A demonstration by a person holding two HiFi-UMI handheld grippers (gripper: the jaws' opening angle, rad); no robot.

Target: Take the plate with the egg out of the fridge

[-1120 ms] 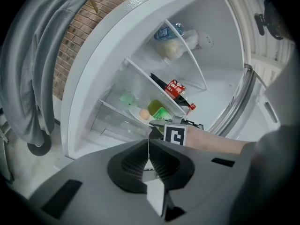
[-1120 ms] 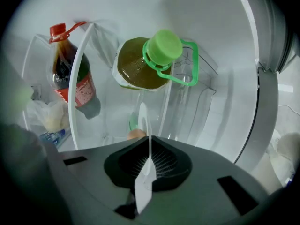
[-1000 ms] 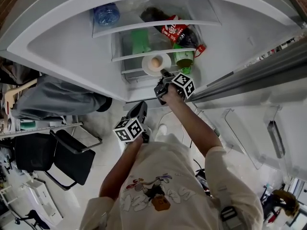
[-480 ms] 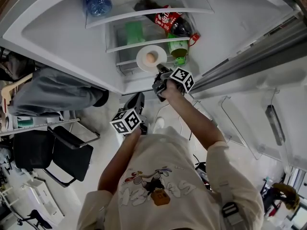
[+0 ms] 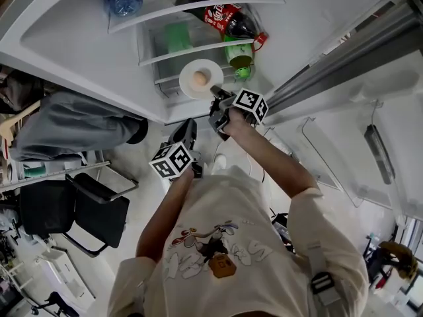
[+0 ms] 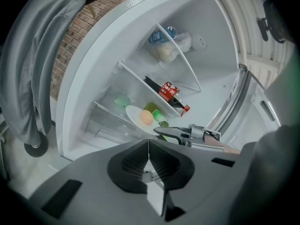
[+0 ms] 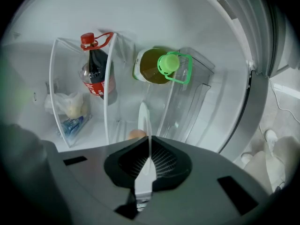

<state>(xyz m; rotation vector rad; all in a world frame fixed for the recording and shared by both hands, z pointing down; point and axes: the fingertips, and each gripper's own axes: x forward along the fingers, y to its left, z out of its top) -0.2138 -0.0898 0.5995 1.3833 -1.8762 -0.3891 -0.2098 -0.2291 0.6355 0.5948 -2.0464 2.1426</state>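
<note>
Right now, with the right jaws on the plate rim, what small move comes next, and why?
Probably draw the plate level, straight out of the fridge. The right gripper pinches only its near rim, the egg sits loose on it, and the green-capped bottle is close beside, so tilting or swinging sideways looks risky.

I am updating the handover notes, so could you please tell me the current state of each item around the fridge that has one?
Fridge: open.
Plate: gripped at its rim, egg on it.
Egg: whole, lying on the plate.
Right gripper: fingers shut on the plate.
Left gripper: fingers shut, empty.
Cola bottle: capped, lying on a shelf.
Green-capped bottle: capped, lying on a shelf.
</note>
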